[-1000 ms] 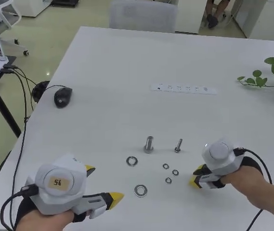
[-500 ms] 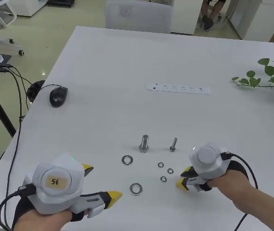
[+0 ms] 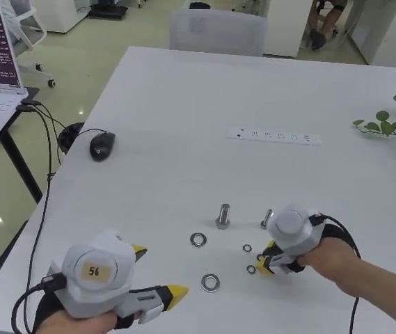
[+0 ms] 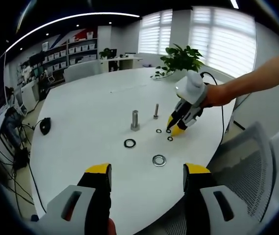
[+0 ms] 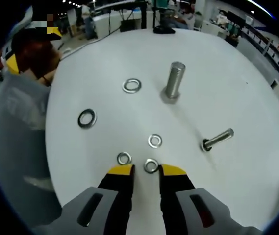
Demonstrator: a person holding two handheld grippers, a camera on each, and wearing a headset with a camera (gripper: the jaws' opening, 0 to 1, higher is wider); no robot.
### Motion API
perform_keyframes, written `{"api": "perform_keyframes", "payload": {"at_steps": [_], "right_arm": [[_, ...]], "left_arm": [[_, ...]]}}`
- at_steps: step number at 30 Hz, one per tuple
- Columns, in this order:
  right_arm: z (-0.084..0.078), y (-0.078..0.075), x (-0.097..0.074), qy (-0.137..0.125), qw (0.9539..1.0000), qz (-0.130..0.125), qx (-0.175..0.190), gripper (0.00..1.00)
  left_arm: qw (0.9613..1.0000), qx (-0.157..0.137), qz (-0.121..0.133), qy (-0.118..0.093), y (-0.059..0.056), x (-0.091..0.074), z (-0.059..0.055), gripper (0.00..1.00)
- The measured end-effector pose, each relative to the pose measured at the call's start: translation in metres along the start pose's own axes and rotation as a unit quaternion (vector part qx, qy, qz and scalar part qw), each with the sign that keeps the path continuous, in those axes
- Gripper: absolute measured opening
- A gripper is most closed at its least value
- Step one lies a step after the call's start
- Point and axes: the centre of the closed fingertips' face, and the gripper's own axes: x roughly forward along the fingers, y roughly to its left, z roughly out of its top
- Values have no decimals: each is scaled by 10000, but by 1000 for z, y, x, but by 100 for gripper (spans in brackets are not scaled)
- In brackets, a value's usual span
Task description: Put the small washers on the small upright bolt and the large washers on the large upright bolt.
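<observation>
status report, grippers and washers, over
Left gripper open, hovering over white table. Right gripper narrowly open, flanking one small silver washer. Large upright steel bolt and small bolt bare; nothing blocking.

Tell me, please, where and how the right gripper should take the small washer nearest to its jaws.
Grip its outer rim, one jaw on each side, coming steeply from above. The small washer lies flat on the table and is a thin ring, so a low approach would likely slip over it. It sits between the tips of the open right gripper; mind the second washer beside one tip.
</observation>
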Motion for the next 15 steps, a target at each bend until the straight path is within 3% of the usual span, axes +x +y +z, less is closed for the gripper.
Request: {"api": "perform_keyframes", "payload": {"at_steps": [15], "right_arm": [[0,0,0,40,9999,-3,-94,14]], "left_arm": [[10000,46,-65,15,-4,3,-1,58]]}}
